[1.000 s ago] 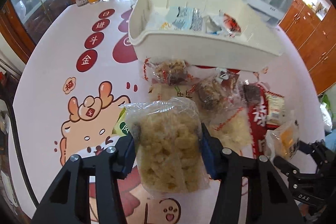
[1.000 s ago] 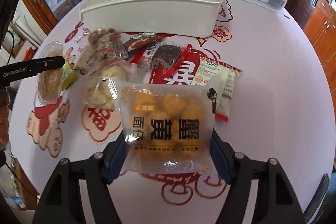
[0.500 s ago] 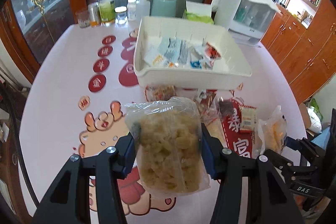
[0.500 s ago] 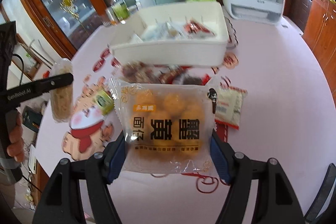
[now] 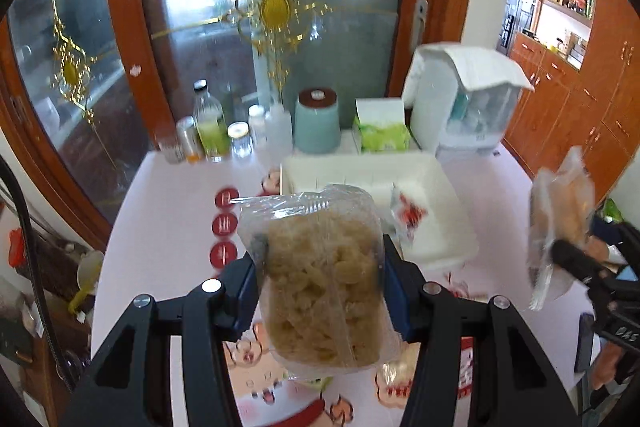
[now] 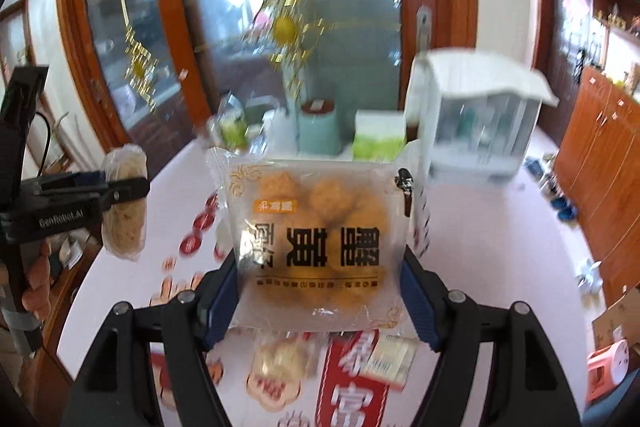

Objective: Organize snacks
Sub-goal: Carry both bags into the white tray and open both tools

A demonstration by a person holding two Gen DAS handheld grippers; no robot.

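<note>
My left gripper (image 5: 320, 291) is shut on a clear bag of pale puffed snack (image 5: 320, 279), held high above the table in front of the white bin (image 5: 448, 227). A red-and-white packet (image 5: 408, 215) lies in the bin. My right gripper (image 6: 318, 287) is shut on a frosted packet of golden balls with black lettering (image 6: 316, 227), also well above the table. Each view shows the other gripper at its edge: the right gripper (image 5: 568, 259) with its packet (image 5: 560, 219), and the left gripper (image 6: 120, 191) with its bag (image 6: 124, 203). Loose snacks (image 6: 280, 359) lie on the table below.
At the table's far edge stand bottles and jars (image 5: 212, 131), a teal canister (image 5: 318, 123), a green tissue box (image 5: 382, 131) and a white appliance (image 5: 464, 103). Behind them are glass doors (image 5: 200, 7); wooden cabinets (image 5: 580, 99) at right. The tablecloth (image 5: 168, 219) has red prints.
Both grippers have risen high above the table with their packets still held. The bin and loose snacks now look smaller and lower, and the doors behind have come into view.
</note>
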